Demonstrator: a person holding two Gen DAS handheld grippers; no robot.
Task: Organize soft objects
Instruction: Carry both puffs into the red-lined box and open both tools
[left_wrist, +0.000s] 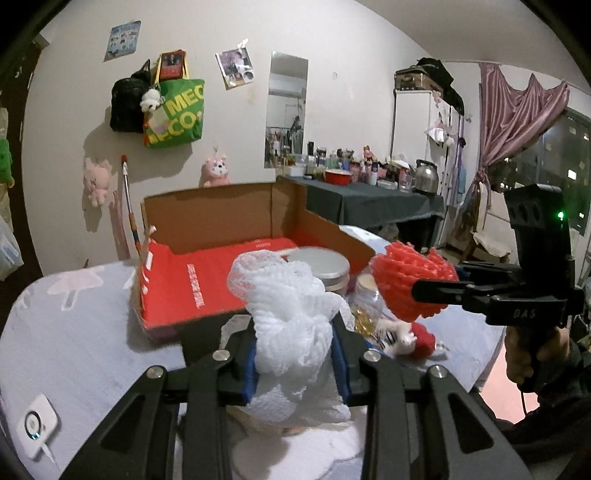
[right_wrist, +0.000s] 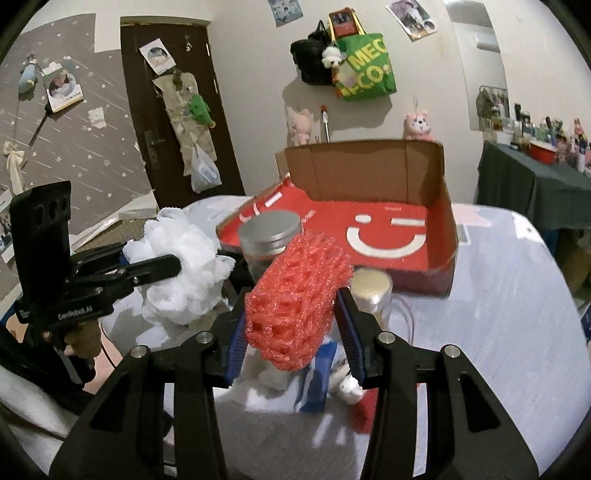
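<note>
My left gripper (left_wrist: 295, 325) is shut on a white foam net (left_wrist: 291, 314) and holds it above the table, in front of the open red cardboard box (left_wrist: 207, 280). My right gripper (right_wrist: 291, 306) is shut on a red foam net (right_wrist: 295, 299), also held above the table near the box (right_wrist: 388, 236). In the left wrist view the right gripper (left_wrist: 424, 288) with the red net (left_wrist: 410, 280) is at the right. In the right wrist view the left gripper (right_wrist: 173, 267) with the white net (right_wrist: 184, 273) is at the left. A small plush toy (left_wrist: 402, 336) lies on the table under the nets.
A glass jar with a metal lid (right_wrist: 269, 236) and a second jar with a pale lid (right_wrist: 371, 291) stand in front of the box. The table has a pale patterned cloth (right_wrist: 498, 314). A cluttered dark side table (left_wrist: 369, 199) stands behind.
</note>
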